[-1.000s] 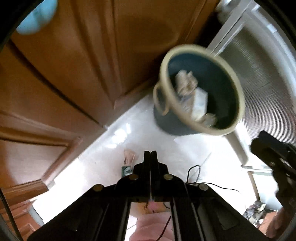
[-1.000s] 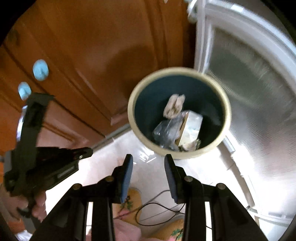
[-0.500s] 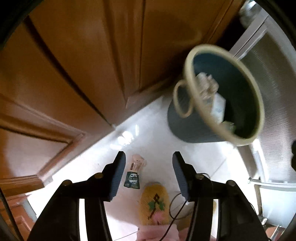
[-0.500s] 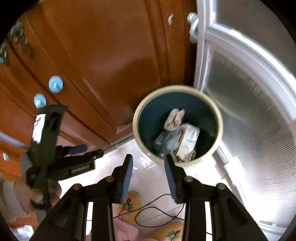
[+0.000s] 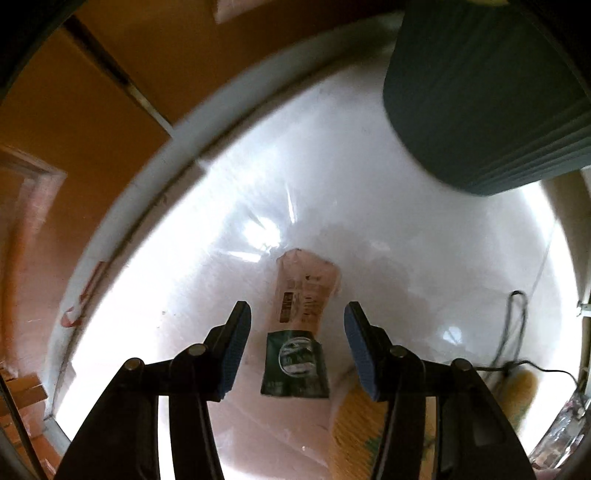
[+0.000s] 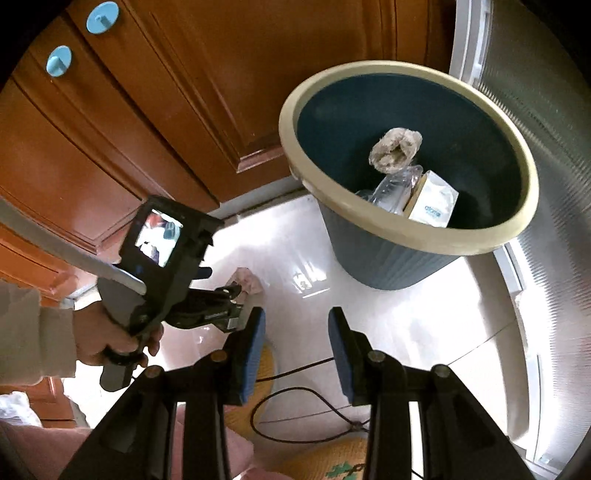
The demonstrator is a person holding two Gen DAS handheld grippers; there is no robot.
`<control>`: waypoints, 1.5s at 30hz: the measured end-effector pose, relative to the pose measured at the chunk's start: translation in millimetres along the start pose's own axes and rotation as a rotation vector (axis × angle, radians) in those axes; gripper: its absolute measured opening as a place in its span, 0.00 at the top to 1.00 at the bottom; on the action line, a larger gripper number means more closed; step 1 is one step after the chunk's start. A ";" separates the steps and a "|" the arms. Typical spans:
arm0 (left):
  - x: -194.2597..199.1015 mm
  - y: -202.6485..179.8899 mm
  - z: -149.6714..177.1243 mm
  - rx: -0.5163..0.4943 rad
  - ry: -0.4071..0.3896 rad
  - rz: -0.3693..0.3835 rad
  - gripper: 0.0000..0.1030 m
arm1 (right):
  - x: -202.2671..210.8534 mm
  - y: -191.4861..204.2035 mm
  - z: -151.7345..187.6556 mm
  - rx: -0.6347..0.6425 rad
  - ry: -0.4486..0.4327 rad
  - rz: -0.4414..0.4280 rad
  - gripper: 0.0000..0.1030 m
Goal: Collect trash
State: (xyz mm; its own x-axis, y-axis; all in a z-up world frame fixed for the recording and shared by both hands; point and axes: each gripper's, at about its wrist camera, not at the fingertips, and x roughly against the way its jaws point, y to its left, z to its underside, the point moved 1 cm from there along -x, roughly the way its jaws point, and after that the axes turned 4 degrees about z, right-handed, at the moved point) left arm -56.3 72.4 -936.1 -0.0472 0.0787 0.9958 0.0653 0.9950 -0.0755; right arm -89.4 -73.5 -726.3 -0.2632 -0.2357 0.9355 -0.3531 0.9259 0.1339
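Observation:
A flat pink and dark green wrapper (image 5: 300, 325) lies on the glossy white floor. My left gripper (image 5: 297, 332) is open and low over it, one finger on each side, not touching. In the right wrist view the left gripper (image 6: 236, 299) reaches down to the wrapper's pink end (image 6: 248, 279). My right gripper (image 6: 296, 332) is open and empty, held higher. The dark blue trash bin with a cream rim (image 6: 406, 155) stands by the door and holds a crumpled paper wad (image 6: 395, 149), clear plastic (image 6: 391, 188) and a white carton (image 6: 434, 205). The bin's side (image 5: 480, 92) shows at top right of the left wrist view.
Brown wooden cabinet doors (image 6: 147, 110) with blue knobs (image 6: 102, 16) run along the left. A frosted glass door (image 6: 546, 110) stands to the right. A black cable (image 6: 295, 398) and yellow slippers (image 5: 354, 428) lie on the floor near me.
My left gripper opened, then dropped from bin height down to the floor and now straddles the wrapper. My right gripper stayed open and moved a little closer to the bin.

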 end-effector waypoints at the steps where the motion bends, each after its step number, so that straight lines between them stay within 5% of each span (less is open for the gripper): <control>1: -6.8 0.0 0.7 -0.007 0.008 -0.001 0.51 | -1.9 -2.0 0.4 -0.002 -0.001 0.003 0.66; 8: -46.6 4.4 6.1 -0.035 0.099 0.019 0.51 | -15.2 -7.6 3.7 -0.043 0.005 0.028 0.66; 10: -52.6 3.7 5.1 -0.035 0.111 0.017 0.65 | -16.2 -7.6 3.4 -0.052 0.005 0.029 0.66; 19: -43.0 14.5 -8.2 -0.053 0.106 0.062 0.69 | -6.4 -0.3 -0.8 -0.046 -0.007 0.028 0.66; 24: 22.6 20.6 -3.4 -0.034 0.075 0.093 0.69 | 18.0 -0.9 -9.1 -0.078 -0.016 0.036 0.66; 30: 149.7 3.7 -12.1 -0.027 0.030 0.142 0.69 | 82.1 -6.9 -33.3 -0.159 -0.046 0.067 0.66; 39: 329.5 -50.8 -78.2 -0.074 -0.124 0.220 0.68 | 188.0 -28.4 -86.6 -0.280 -0.125 0.126 0.65; 45: 384.2 -82.3 -137.7 -0.080 -0.199 0.219 0.67 | 237.0 -39.5 -121.8 -0.284 -0.184 0.141 0.65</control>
State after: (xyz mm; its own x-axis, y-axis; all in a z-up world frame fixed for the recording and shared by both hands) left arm 57.5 12.3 -540.1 -0.2175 0.3093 0.9258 0.1738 0.9456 -0.2750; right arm -28.5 -130.0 -470.1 -0.4576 -0.1248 0.8804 -0.0449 0.9921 0.1173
